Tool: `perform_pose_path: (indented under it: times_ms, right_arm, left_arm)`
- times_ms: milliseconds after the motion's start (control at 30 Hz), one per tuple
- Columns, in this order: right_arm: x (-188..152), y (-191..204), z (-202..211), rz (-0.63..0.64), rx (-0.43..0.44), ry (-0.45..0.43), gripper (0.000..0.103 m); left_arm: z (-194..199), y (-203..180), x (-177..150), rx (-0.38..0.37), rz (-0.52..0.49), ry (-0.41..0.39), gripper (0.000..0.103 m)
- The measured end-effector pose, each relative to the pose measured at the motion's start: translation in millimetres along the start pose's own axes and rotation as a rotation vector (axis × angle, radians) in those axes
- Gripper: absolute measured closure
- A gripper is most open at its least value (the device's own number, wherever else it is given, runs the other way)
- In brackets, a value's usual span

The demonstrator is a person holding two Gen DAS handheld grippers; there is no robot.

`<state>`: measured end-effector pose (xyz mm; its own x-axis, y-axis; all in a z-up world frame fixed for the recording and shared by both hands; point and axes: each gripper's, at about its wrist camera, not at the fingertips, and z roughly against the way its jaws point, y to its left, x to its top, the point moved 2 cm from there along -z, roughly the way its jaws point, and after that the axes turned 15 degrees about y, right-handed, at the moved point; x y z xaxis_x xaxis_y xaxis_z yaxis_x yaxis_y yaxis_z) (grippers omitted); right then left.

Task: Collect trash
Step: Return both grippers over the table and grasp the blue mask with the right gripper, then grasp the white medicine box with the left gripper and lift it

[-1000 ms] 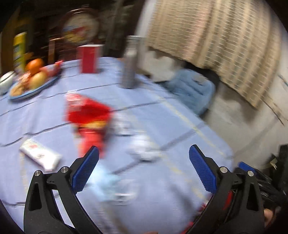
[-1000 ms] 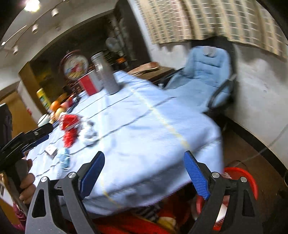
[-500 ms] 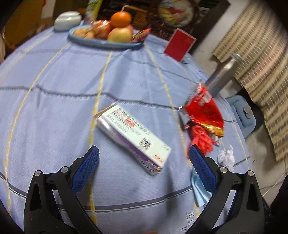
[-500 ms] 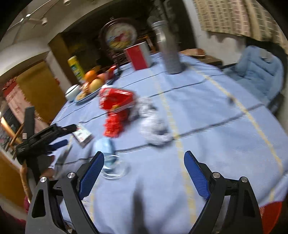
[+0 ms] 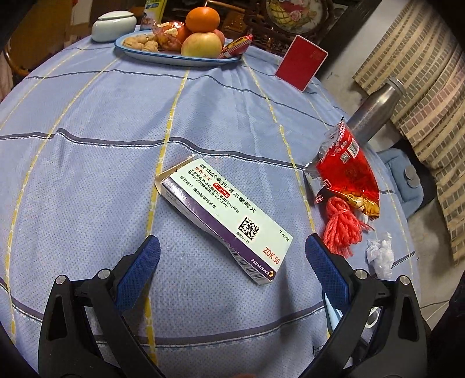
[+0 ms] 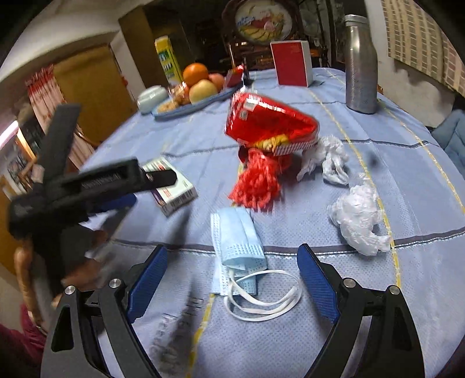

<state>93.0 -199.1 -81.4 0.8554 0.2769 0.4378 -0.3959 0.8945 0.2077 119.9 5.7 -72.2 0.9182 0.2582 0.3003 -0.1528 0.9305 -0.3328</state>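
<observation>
A white and purple medicine box [image 5: 225, 216] lies on the blue tablecloth, just ahead of my open, empty left gripper [image 5: 232, 258]; it also shows in the right wrist view [image 6: 174, 190]. A blue face mask [image 6: 237, 241] lies between the fingers of my open, empty right gripper [image 6: 232, 261]. A red snack wrapper [image 6: 270, 125], red yarn bundle [image 6: 257, 181] and two crumpled white plastic wads [image 6: 359, 218] [image 6: 331, 158] lie beyond it. The wrapper [image 5: 345, 168] and yarn [image 5: 343, 229] also show right of the box. The left gripper [image 6: 139, 186] shows from the side, over the box.
A fruit plate [image 5: 174, 56], a white lidded bowl [image 5: 113, 24], a red box [image 5: 300, 67] and a steel bottle [image 6: 360, 64] stand at the table's far side. A blue chair [image 5: 407, 180] stands off the right edge.
Both grippers have swung from the table's right side to its trash. The left now faces the medicine box closely; the right has dropped low over the face mask. Both stay open.
</observation>
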Motion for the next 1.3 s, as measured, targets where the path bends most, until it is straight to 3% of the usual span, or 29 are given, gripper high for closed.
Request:
perform_pose_path:
  times_ms: [67,100,200,433,633,733,900,1100,1300]
  right_arm:
    - [-1,-2,-4,0.007,0.0,0.015,0.034]
    - [-2,-3,-5,0.008,0.0,0.019,0.048]
    - [-6,-6,-4,0.015,-0.017,0.006,0.077]
    - [-18,-22,0,0.0,0.004,-0.029,0.079]
    - [-18,-24,2,0.004,0.044,-0.043,0.075]
    - [-16,-31,0,-0.015,0.103,-0.031,0.074]
    - [-15,-35,-1,-0.034,0.147,-0.027,0.073]
    - [-15,-32,-1,-0.024,0.133,-0.029,0.073]
    - [-15,-33,-1,-0.019,0.124,-0.031,0.073]
  left_arm:
    - [-1,-1,1,0.011,-0.004,0.0,0.007]
    - [-1,-2,1,0.015,-0.005,0.0,0.007]
    - [-2,-2,2,0.023,-0.009,0.0,0.007]
    - [-2,-5,6,0.026,-0.013,0.018,0.007]
    - [-10,-17,21,0.104,-0.048,0.054,0.007]
    - [-20,-14,26,0.118,-0.037,0.067,0.007]
    - [-21,-10,23,0.202,-0.075,0.05,0.006]
    - [-6,-2,15,0.345,-0.102,-0.046,0.007]
    - [-4,-12,13,0.339,-0.169,-0.069,0.033]
